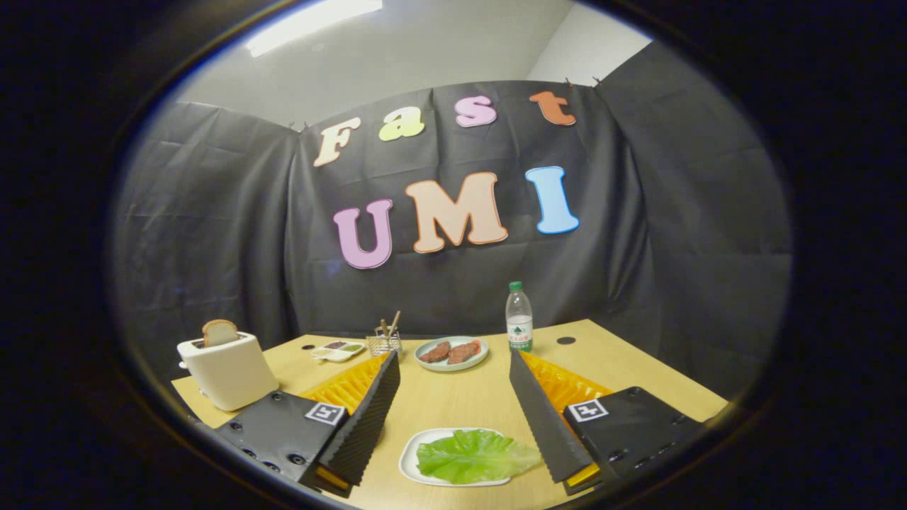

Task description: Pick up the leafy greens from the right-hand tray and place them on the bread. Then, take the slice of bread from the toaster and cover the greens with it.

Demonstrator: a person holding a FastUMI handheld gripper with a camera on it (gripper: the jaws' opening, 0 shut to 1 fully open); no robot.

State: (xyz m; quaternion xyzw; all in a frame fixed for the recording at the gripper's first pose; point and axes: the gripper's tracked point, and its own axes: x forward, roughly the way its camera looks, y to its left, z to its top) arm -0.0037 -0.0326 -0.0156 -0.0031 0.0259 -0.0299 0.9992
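Between spread jaws of gripper, leafy greens, labelled bottle beyond

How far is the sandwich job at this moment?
Nothing looks done yet. The lettuce leaf lies on its white plate, between the open fingers of the tool, which holds nothing. The bread slice stands in the toaster. Left: grasp the leaf, place it, then bring the slice over it.
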